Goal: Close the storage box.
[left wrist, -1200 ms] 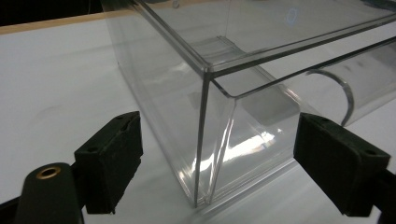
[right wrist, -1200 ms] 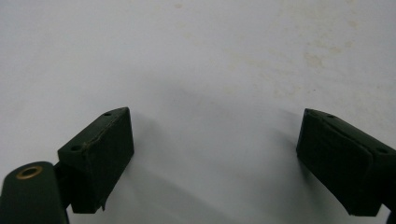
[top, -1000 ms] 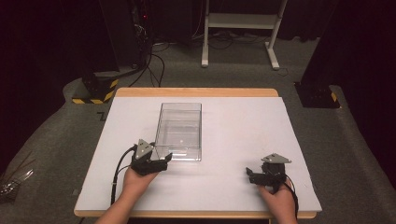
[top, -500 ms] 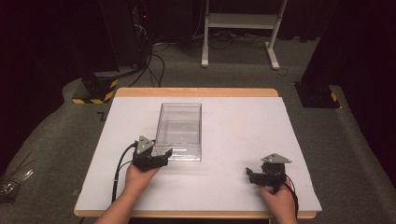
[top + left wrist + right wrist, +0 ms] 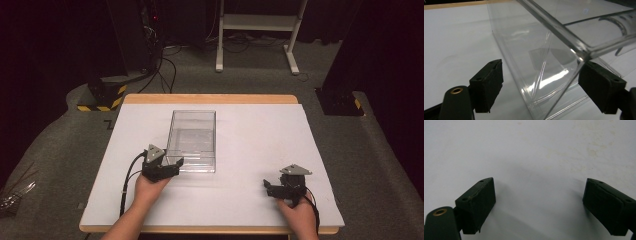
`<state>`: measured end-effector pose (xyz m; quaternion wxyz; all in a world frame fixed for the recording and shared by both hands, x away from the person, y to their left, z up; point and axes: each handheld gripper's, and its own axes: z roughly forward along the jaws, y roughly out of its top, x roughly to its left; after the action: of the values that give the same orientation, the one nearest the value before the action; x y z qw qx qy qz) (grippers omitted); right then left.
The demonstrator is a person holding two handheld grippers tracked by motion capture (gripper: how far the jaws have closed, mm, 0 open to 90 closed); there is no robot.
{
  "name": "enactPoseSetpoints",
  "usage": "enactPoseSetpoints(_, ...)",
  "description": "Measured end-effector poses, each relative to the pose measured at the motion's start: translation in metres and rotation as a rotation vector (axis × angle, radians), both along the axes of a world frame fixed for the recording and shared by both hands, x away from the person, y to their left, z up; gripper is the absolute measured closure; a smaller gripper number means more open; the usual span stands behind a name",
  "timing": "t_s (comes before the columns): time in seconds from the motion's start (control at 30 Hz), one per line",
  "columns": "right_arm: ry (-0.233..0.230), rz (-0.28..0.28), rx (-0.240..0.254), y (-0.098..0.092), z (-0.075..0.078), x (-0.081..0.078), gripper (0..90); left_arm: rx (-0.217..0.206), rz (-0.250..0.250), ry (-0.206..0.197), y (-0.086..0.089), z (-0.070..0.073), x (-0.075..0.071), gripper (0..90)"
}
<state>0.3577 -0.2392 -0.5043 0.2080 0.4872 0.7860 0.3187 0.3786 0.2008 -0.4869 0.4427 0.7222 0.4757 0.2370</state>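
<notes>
Your left gripper [image 5: 539, 87] jaws are closing, the clear box [image 5: 541, 57] corner between them, untouched; its far end is cut off. Your right gripper [image 5: 539, 207] jaws stand apart over bare surface [image 5: 529, 150].

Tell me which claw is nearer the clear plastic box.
Left. The left claw straddles the clear plastic box's near left corner, jaws closing around it. The right claw rests apart over bare table.

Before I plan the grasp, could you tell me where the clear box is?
In the high view, the clear box sits left of centre on the white table, its near left corner between the closing left gripper.
</notes>
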Motion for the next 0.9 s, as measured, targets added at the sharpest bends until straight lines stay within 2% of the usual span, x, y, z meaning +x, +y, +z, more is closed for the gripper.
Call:
enactPoseSetpoints(0.43,0.0,0.0,0.0,0.0,0.0,0.0,11.2,-0.005,0.001,0.015,-0.0008,-0.0002,0.0002,21.2)
enactPoseSetpoints(0.9,0.0,0.0,0.0,0.0,0.0,-0.0001,11.2,-0.007,-0.017,0.011,0.0006,0.0023,-0.003,21.7)
